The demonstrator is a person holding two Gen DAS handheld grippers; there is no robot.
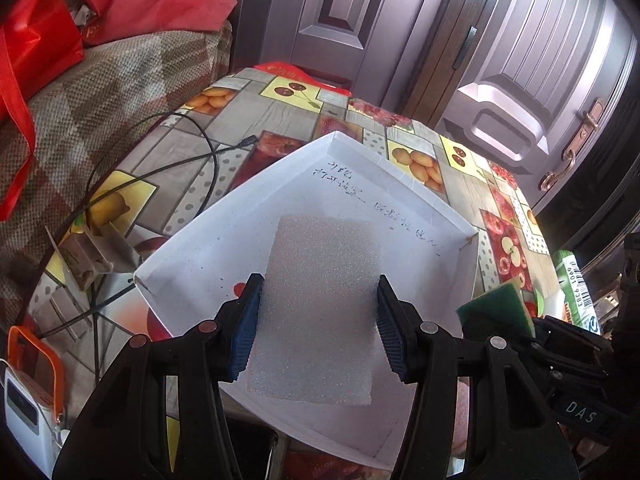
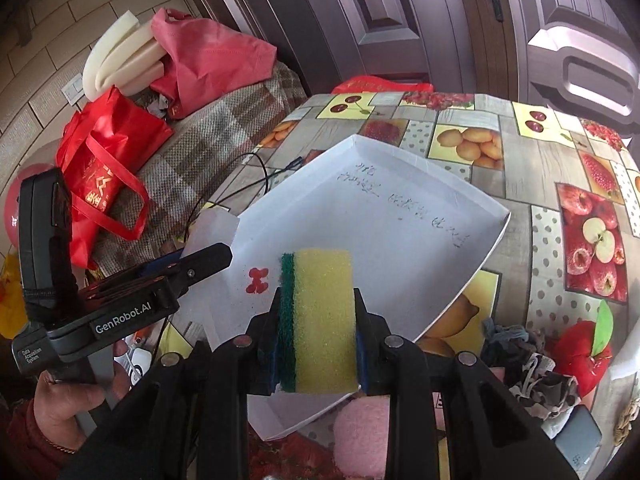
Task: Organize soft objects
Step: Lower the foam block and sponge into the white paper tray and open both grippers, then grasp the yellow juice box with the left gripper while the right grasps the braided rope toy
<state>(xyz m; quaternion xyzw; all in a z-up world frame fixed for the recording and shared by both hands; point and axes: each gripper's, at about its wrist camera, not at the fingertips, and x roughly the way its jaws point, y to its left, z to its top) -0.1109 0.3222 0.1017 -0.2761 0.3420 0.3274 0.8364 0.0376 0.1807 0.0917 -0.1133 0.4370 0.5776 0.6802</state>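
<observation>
White foam sheet (image 1: pixel 316 308) in your left tongs (image 1: pixel 318 328), yellow-green sponge (image 2: pixel 318 320) pinched in your right tongs (image 2: pixel 318 340), both over the shallow white cardboard box (image 1: pixel 400 184) (still empty); lower them, then release.

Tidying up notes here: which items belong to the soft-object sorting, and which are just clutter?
Job:
white foam sheet, in left claw
yellow-green sponge, in right claw
white box

Lying about:
black cable
red bag

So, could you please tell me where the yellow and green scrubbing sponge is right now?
The yellow and green scrubbing sponge is clamped in the right gripper, above the near part of the shallow white cardboard box, right of the left gripper.
</observation>
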